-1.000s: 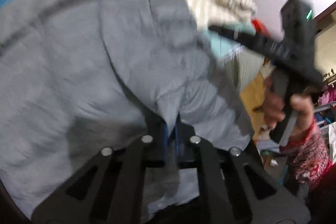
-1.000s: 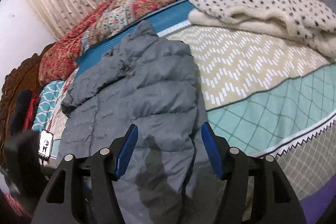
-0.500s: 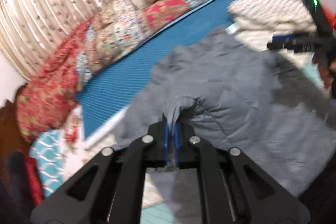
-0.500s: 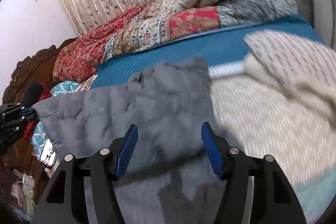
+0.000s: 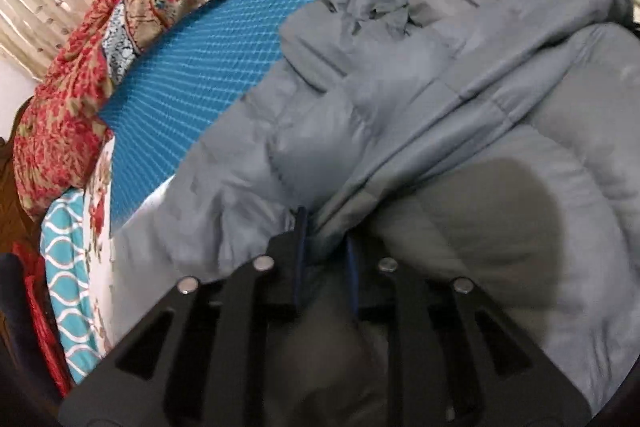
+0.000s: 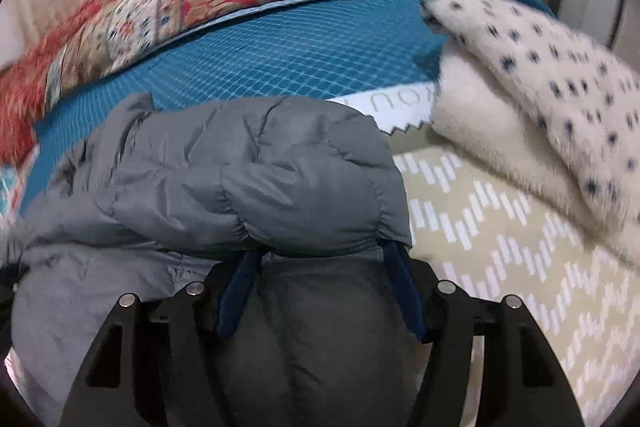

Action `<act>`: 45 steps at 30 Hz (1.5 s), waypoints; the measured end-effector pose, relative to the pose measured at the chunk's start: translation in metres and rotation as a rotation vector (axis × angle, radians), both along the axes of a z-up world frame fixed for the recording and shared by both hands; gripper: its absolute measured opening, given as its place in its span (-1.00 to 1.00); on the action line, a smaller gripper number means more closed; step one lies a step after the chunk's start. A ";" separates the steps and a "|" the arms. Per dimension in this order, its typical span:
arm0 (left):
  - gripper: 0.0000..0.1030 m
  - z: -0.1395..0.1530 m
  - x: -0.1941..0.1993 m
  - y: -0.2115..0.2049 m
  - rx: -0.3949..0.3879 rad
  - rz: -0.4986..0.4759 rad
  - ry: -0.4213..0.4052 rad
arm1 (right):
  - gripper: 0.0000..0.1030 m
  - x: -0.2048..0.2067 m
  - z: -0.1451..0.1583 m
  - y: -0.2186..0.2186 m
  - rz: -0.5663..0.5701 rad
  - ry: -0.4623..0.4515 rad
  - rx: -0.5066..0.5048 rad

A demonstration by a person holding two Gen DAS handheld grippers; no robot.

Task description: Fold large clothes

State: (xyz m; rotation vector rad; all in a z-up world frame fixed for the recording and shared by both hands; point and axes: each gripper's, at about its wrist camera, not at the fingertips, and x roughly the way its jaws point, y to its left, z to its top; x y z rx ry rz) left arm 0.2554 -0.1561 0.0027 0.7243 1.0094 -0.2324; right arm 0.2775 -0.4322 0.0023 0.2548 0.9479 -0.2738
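Note:
A grey puffer jacket lies bunched on the bed, part on the blue mat. My left gripper is shut on a fold of the jacket near its edge, the blue pads nearly together with cloth between them. In the right wrist view the jacket is folded over into a thick roll. My right gripper is open, its blue pads wide apart, pressed against the near side of the roll with grey cloth between and under the fingers.
A floral red quilt and pillows line the far side of the blue mat. A white spotted fleece blanket lies at the right. A beige zigzag bedsheet lies right of the jacket. A teal patterned cloth hangs at the bed's left edge.
The left gripper carried its fold of the jacket across and down onto the bed. The jacket now lies doubled over. The right gripper moved in against the roll, still open.

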 end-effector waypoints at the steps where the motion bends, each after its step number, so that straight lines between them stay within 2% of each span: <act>1: -0.67 -0.002 0.001 -0.003 0.009 0.003 -0.015 | 0.79 0.001 -0.001 -0.003 0.000 0.001 0.004; 4: -0.67 0.006 0.002 -0.006 0.027 0.014 0.000 | 0.82 0.000 0.003 -0.004 0.016 0.004 0.023; 7: -0.67 0.041 -0.012 0.009 -0.042 -0.016 -0.005 | 0.83 -0.018 0.018 -0.011 0.040 -0.021 0.092; 8: -0.54 0.061 -0.022 0.019 -0.068 -0.039 -0.030 | 0.84 -0.033 0.027 -0.013 0.047 -0.052 0.122; 9: -0.03 0.074 -0.033 0.024 -0.087 -0.047 -0.049 | 0.84 -0.048 0.035 -0.013 0.059 -0.078 0.140; 11: 0.46 0.098 -0.049 0.040 -0.128 -0.067 -0.108 | 0.88 -0.075 0.046 -0.010 0.085 -0.119 0.137; 12: 0.46 0.109 -0.059 0.050 -0.135 -0.078 -0.144 | 0.88 -0.085 0.050 -0.008 0.099 -0.127 0.126; 14: 0.46 0.117 -0.070 0.065 -0.147 -0.064 -0.161 | 0.88 -0.111 0.055 0.001 0.135 -0.139 0.103; 17: 0.46 0.108 -0.091 0.094 -0.186 0.016 -0.132 | 0.88 -0.146 0.058 0.006 0.130 -0.148 0.102; 21: 0.46 0.091 -0.154 0.131 -0.283 0.042 -0.068 | 0.88 -0.213 0.052 -0.002 0.125 -0.114 0.186; 26: 0.46 0.057 -0.232 0.187 -0.347 0.134 0.098 | 0.88 -0.300 0.035 -0.013 0.154 -0.018 0.274; 29: 0.56 0.043 -0.278 0.217 -0.394 0.192 0.173 | 0.88 -0.348 0.025 -0.016 0.168 0.015 0.345; 32: 0.57 0.026 -0.315 0.237 -0.508 0.260 0.311 | 0.88 -0.377 0.016 -0.016 0.165 0.024 0.429; 35: 0.57 0.009 -0.341 0.237 -0.609 0.297 0.423 | 0.87 -0.393 0.011 -0.001 0.210 0.047 0.474; 37: 0.57 -0.002 -0.354 0.233 -0.624 0.312 0.457 | 0.81 -0.401 0.009 0.010 0.261 0.067 0.470; 38: 0.56 -0.007 -0.362 0.230 -0.615 0.311 0.463 | 0.70 -0.404 0.008 0.018 0.288 0.079 0.470; 40: 0.08 -0.009 -0.373 0.227 -0.612 0.298 0.468 | 0.29 -0.412 0.005 0.033 0.333 0.113 0.472; 41: -0.45 -0.008 -0.378 0.225 -0.625 0.285 0.482 | 0.00 -0.418 0.004 0.039 0.346 0.135 0.472; 42: -0.82 -0.004 -0.380 0.225 -0.638 0.281 0.484 | -0.03 -0.422 0.006 0.041 0.352 0.129 0.478; 45: -0.91 0.017 -0.384 0.236 -0.706 0.303 0.454 | -0.08 -0.433 0.023 0.037 0.368 0.074 0.531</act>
